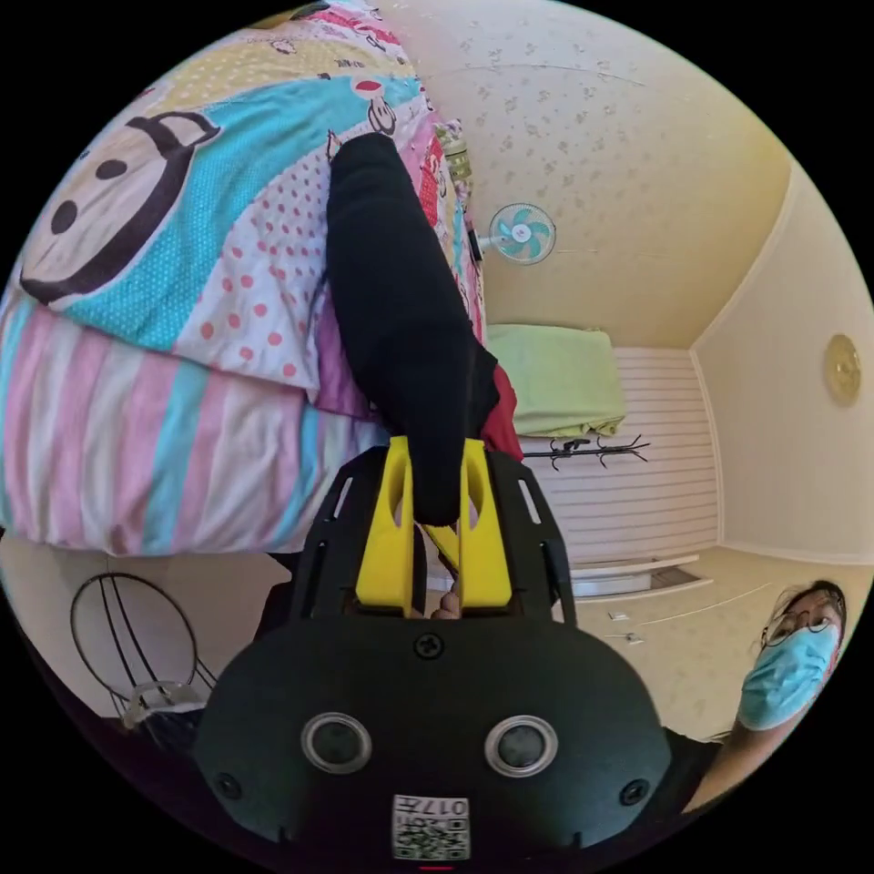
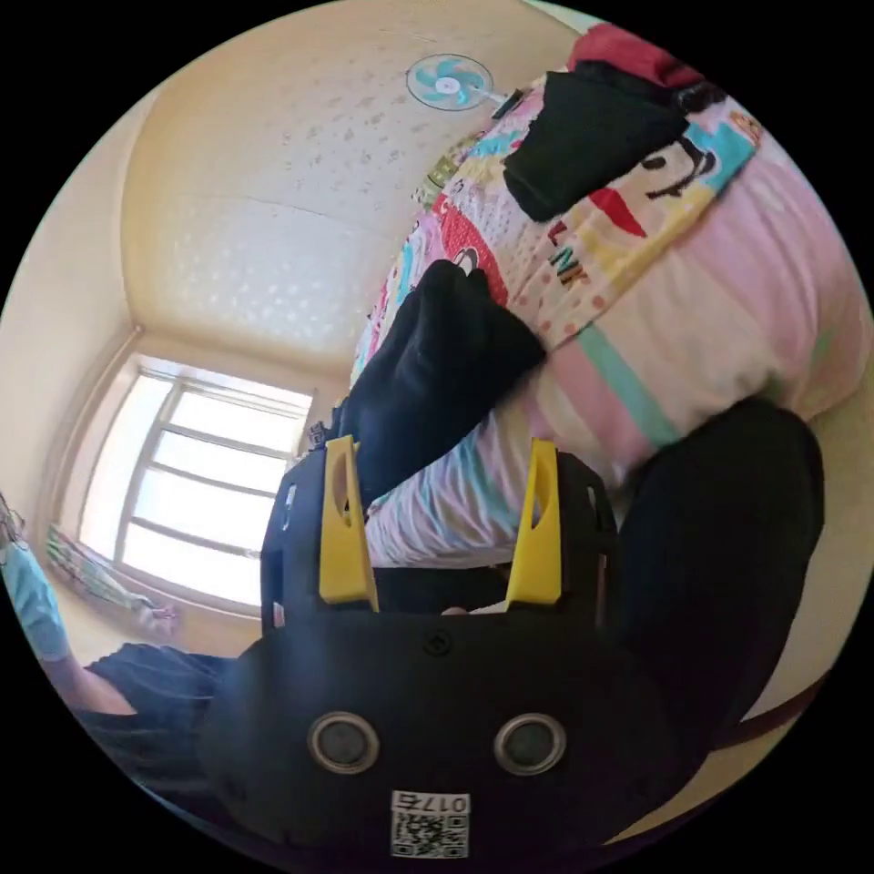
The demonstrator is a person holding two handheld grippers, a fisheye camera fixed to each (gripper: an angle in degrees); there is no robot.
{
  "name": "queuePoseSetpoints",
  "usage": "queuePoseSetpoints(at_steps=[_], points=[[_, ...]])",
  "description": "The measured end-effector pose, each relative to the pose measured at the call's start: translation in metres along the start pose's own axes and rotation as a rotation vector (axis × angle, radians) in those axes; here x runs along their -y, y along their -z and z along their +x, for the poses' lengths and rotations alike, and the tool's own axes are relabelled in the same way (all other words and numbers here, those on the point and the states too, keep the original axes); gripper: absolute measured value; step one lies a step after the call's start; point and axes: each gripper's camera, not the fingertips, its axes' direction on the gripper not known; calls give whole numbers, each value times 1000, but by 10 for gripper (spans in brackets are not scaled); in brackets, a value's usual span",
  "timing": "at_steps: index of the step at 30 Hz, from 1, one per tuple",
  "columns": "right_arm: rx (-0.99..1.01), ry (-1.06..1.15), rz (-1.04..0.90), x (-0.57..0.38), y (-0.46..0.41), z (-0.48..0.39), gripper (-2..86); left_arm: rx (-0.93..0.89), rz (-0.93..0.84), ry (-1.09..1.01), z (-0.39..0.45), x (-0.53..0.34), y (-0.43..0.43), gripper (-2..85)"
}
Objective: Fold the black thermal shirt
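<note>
The black thermal shirt [image 1: 391,300] lies in a long strip across the edge of a bed with a bright cartoon quilt [image 1: 182,273]. My left gripper [image 1: 435,446] has its yellow jaws shut on the strip's near end. In the right gripper view the black shirt [image 2: 437,355] hangs off the quilt [image 2: 637,300] and passes behind the left jaw. My right gripper [image 2: 442,443] is open, jaws wide apart, with nothing pressed between them. A large dark mass [image 2: 719,546] at the right may be more of the shirt; I cannot tell.
Another black garment [image 2: 583,137] and a red one [image 2: 628,45] lie further along the bed. A red cloth [image 1: 505,419] shows behind the shirt. There is a wall fan [image 1: 521,232], a green cloth [image 1: 555,378], a wire frame [image 1: 137,637], a window [image 2: 200,482] and a masked person [image 1: 792,665].
</note>
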Motion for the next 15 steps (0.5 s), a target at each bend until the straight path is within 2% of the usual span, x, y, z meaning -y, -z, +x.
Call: queuePoseSetpoints(at_steps=[2,6,8,12,14,15], points=[[240,-151,-5,-8,1,30,258,46,-31,-34,17,-31,-8,77],[345,-211,-38,12,-13,57,244,20,-143,-97,36,-88,-9,75],[489,-207,-27,24,-18,69,205,39,-208,-165,47,-101,2,76],[592,-237,-1,20,-10,76,170,-64,-291,-283,49,-94,75,70],[663,-157,-1,19,9,63,167,-109,-182,-341,45,-82,136,57],[671,-116,1,19,15,56,167,-146,-51,-407,38,-70,186,55]])
